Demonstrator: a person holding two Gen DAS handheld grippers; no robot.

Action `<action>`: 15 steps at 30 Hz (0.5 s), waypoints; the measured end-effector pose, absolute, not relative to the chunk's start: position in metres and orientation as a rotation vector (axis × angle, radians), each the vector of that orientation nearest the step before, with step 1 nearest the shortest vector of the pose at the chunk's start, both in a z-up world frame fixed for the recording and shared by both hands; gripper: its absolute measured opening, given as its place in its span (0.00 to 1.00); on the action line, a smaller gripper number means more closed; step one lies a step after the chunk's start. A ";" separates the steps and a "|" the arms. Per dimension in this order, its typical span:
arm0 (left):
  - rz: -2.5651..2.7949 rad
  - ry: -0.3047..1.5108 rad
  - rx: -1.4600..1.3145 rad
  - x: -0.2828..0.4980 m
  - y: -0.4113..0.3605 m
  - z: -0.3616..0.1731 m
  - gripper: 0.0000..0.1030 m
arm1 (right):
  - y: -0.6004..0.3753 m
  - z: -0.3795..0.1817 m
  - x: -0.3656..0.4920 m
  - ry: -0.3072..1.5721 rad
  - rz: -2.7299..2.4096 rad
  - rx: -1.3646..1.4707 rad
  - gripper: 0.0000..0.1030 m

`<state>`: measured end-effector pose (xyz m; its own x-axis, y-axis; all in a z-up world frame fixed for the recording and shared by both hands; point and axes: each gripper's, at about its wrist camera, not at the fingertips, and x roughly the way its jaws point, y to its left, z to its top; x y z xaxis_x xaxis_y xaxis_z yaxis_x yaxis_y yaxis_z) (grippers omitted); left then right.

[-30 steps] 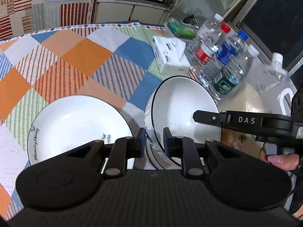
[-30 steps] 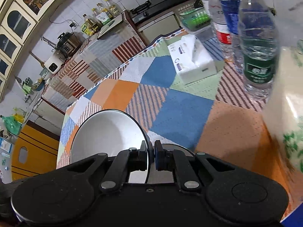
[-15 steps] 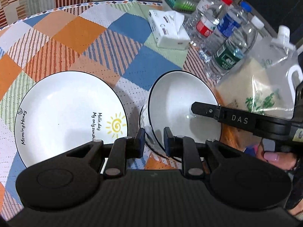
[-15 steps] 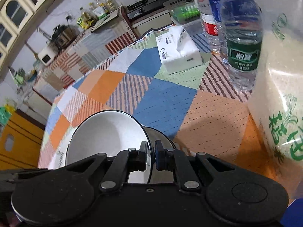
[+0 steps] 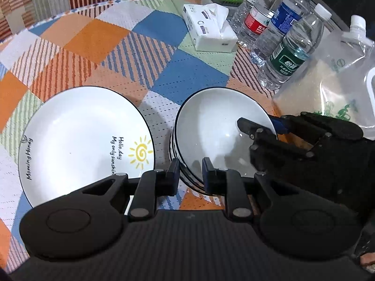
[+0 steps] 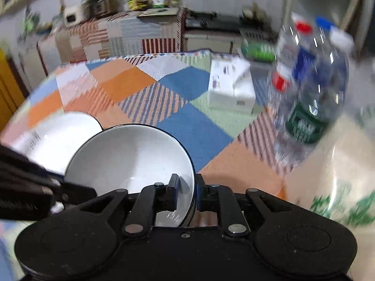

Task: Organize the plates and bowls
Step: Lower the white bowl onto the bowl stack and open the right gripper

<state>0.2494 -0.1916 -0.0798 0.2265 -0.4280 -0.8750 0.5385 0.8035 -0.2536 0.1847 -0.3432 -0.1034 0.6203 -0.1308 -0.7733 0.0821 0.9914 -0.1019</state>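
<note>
- Top bowl: white with a dark rim, nested in the bowl stack straight ahead of the left gripper. It appears seated or nearly seated, which suits gathering like with like.
- Left gripper: jaws pressed together on the near rim of the stack, one finger outside the wall and one inside the top bowl. How many rims are caught cannot be told. The grip probably steadies the stack while the bowl settles.
- Right gripper: straddles the far-right rim of the top bowl, across the bowl from the left gripper. Its jaws are opening. In its own view the rim stands between the fingers with a gap at the inner pad, so it reads as letting go.
- Plate: printed with a sun, flat on the counter just left of the left gripper, beside the stack but not touching it. It lies in clear reach and seems next for sorting.
- Pose, left: pitched steeply downward over the near edge of the stack, fingers side by side.
- Pose, right: also pitched downward, reaching in from the right side. Its view is blurred, so finer detail is uncertain.
- Tissue box, water bottles, rice bag: grouped ahead and right of both grippers, well apart from the stack except the bag, which sits near the right gripper.
</note>
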 end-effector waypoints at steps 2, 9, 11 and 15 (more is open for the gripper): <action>-0.665 1.156 0.107 0.249 -0.191 -0.080 0.17 | -0.340 -0.108 0.185 0.900 -0.123 -0.102 0.21; -0.656 1.147 0.047 0.250 -0.183 -0.077 0.20 | -0.347 -0.112 0.182 0.878 -0.116 -0.047 0.22; -0.658 1.141 0.011 0.251 -0.176 -0.074 0.21 | -0.348 -0.108 0.179 0.857 -0.132 -0.031 0.22; -0.616 1.116 -0.109 0.253 -0.153 -0.068 0.27 | -0.356 -0.095 0.164 0.810 -0.122 0.057 0.24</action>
<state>0.2528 -0.1532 -0.0676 0.2929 -0.5140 -0.8063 0.4085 0.8297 -0.3805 0.1644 -0.3562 -0.0955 0.6833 -0.0870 -0.7249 0.1306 0.9914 0.0041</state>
